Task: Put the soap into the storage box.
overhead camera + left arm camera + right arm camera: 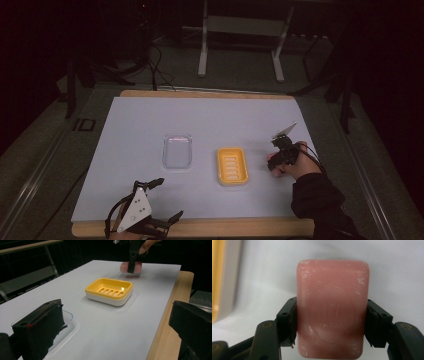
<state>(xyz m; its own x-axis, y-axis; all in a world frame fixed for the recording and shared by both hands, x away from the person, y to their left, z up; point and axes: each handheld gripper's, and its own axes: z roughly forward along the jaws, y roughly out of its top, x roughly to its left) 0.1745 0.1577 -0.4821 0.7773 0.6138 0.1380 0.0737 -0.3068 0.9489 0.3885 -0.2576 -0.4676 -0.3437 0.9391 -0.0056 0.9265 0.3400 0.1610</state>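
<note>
Soap gripped, dish not yet filled.
The right gripper (329,325) pinched the pink soap (332,307) just beside the yellow soap dish (232,165), apparently its destination; the left gripper (150,210) waited spread near the clear lid (177,150).

A waxy, scuffed pink soap (333,308) was seen; the yellow dish (109,290) looked glossy plastic, the lid (177,150) clear plastic, the table (200,225) edged in wood.
</note>
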